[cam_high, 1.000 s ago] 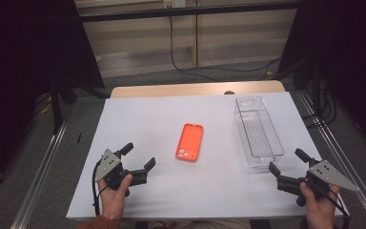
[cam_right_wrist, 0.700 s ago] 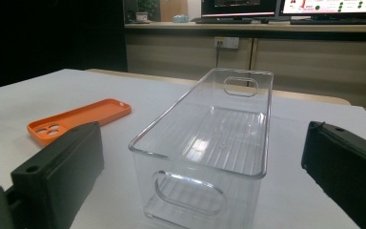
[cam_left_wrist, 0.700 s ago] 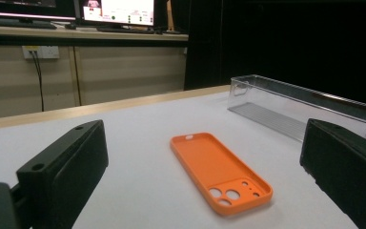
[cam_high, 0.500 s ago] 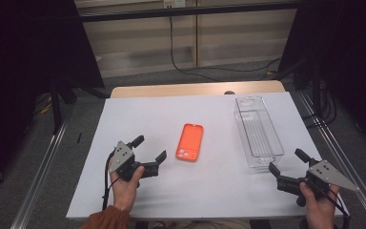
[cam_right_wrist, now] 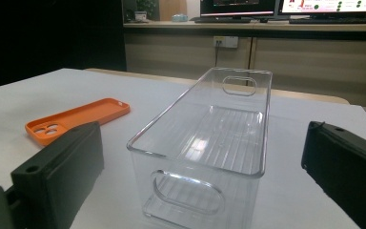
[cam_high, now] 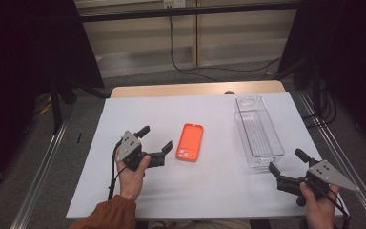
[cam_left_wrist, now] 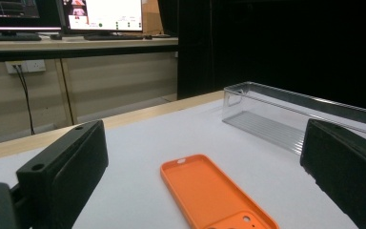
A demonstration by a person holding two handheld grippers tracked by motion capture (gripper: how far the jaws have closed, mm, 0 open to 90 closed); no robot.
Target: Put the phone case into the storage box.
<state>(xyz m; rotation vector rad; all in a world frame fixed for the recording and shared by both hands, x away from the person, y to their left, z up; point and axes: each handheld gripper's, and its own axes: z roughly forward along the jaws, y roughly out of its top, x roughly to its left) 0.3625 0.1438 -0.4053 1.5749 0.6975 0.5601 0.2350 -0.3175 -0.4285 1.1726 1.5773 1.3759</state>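
Progress: nothing is picked up yet. By the look of it, you are only at the start, with your left gripper [cam_high: 156, 143] reaching toward the orange phone case [cam_high: 190, 142].
Done so far: your left gripper sits just beside the case, on its left side, pointing at it.
Left to do: you have to close in on the case and grab it. My guess is that it goes in the clear bin [cam_high: 258, 130], but that is only a guess.
Left jaws: wide open and holding nothing. In the left gripper view the case [cam_left_wrist: 214, 194] lies between them, a bit ahead.
Right jaws: wide open too, with nothing in them. Your right gripper [cam_high: 286, 165] waits near the close end of the bin.
Where the case is: flat on the white surface [cam_high: 209, 191], open side up, near the middle, apart from the bin.
Case look: soft-looking orange, a long shape with round corners, a low rim and small camera holes at the end near you.
Bin look: see-through hard plastic, long and narrow, shiny, with ridges on its floor and an oval handle hole in each end [cam_right_wrist: 204, 153]. It is empty.
Surface look: smooth, plain white, not shiny.
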